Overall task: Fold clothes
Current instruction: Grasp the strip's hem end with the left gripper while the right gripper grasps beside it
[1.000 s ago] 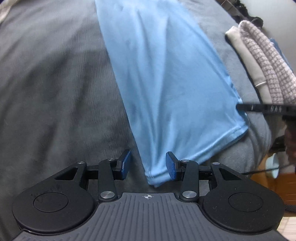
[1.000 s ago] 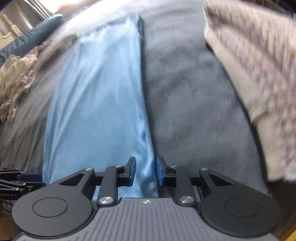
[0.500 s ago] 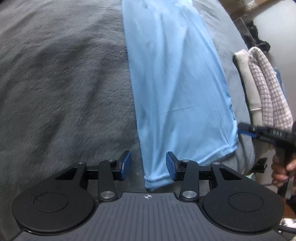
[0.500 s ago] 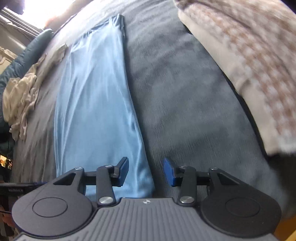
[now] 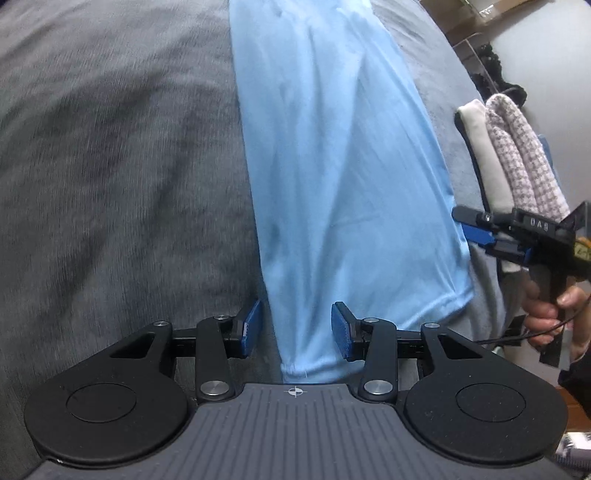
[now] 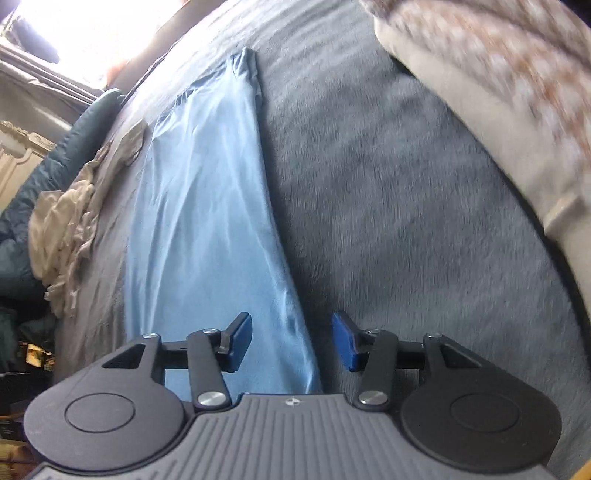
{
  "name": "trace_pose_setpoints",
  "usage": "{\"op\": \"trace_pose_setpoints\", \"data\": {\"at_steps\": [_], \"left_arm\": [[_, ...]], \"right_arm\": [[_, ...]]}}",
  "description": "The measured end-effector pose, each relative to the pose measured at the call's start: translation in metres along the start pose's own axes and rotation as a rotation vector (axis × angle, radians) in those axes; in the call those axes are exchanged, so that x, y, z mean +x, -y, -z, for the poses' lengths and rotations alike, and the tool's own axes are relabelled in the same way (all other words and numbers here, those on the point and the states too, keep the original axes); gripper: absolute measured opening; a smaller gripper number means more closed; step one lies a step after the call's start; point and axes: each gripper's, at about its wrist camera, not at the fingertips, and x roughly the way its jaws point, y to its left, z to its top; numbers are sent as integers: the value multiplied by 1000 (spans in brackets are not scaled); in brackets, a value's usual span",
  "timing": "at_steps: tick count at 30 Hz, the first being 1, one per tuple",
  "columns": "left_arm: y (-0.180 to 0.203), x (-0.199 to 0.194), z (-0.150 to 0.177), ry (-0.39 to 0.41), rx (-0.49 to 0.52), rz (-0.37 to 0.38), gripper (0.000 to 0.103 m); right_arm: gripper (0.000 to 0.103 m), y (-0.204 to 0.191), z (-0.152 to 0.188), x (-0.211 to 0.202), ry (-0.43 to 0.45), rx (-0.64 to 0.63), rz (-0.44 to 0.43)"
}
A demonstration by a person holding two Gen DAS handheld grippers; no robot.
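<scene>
Since prior frame, right gripper jaws have widened, still opening, straddling shirt edge w/o contact. Left gripper half open astride near corner, nothing held. Shirt lies as long strip on bed. Best: pinch both corners evenly, then lift together.

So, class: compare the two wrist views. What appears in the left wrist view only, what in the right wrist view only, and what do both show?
Left wrist view only: the right tool seen from outside, with the hand gripping its handle.
Right wrist view only: a crumpled beige garment at the far left and a bright window.
Both: the light blue garment lying long and narrow on the grey blanket, and the folded checked stack.
</scene>
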Motion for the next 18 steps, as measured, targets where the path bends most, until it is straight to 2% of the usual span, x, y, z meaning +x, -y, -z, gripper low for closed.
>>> {"op": "trace_pose_setpoints", "data": {"at_steps": [7, 13, 18], "left_arm": [[1, 3, 8, -23, -18, 27, 39], [-3, 6, -1, -19, -42, 46, 36], [1, 9, 7, -48, -12, 52, 34]], "right_arm": [[50, 8, 31, -8, -101, 75, -64], [47, 9, 21, -6, -72, 132, -85], [41, 11, 32, -3, -136, 129, -97]]}}
